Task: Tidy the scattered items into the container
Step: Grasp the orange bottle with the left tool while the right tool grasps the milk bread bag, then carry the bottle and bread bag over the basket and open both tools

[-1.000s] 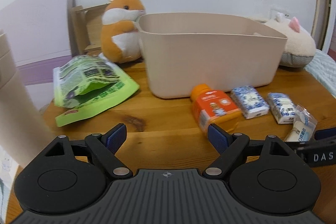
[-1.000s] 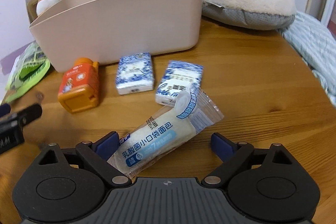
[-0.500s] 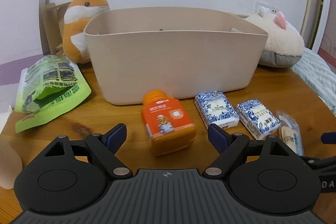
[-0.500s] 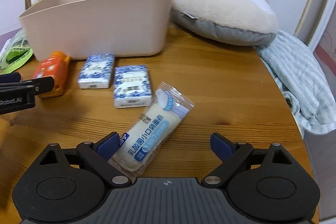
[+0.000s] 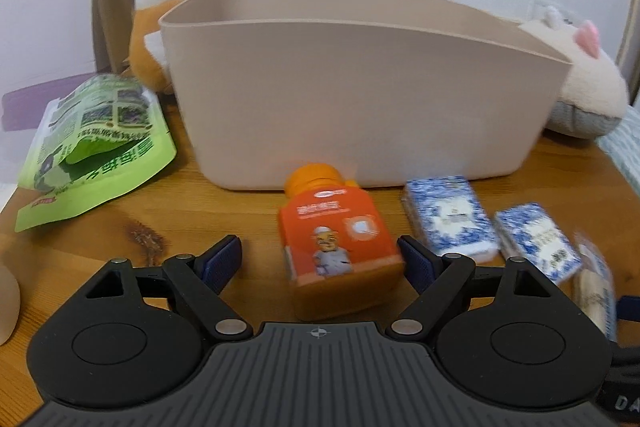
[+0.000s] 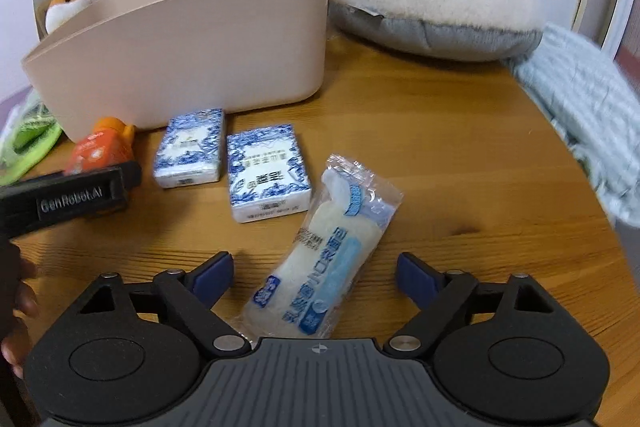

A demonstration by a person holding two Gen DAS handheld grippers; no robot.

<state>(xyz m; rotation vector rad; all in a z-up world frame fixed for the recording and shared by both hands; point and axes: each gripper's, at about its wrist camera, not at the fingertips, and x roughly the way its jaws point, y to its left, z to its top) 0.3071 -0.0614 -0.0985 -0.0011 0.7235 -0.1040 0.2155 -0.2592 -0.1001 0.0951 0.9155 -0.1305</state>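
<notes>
A: Left gripper (image 5: pixel 320 259), jaws apart. The orange bottle (image 5: pixel 336 243) lies on its side on the table (image 5: pixel 224 211) between the pads, cap at 12 o'clock toward the beige container (image 5: pixel 360 99). The right pad looks to be at the bottle's edge; the left pad stands clear. No grip yet.

B: How will it handle?

A: Judgement only: rigid plastic with squared flat sides, so it should be stiff under a squeeze and fairly light. The label looks glossy, so possibly slippery. Take it across the two flat flanks at mid-body, not at the round cap, where it could twist out.

B: Right side?

A: Right gripper (image 6: pixel 316 273), jaws apart, straddling the lower end of the bread packet (image 6: pixel 324 259). The packet lies slanted, sealed end toward 1 o'clock. Clear crinkled film, blue print, pale soft roll inside. Expect it to be light, squashy and slick; grip mid-body gently, since a hard pinch would crush it.

B: Other items?

A: Two blue-and-white tissue packs, one (image 6: pixel 190 147) at 11 o'clock of the packet and a second (image 6: pixel 266 173) just beside it. Both soft. A green pouch (image 5: pixel 92 147) lies at 9 o'clock of the container, flat and floppy. Nothing can be seen inside the container from here.
</notes>
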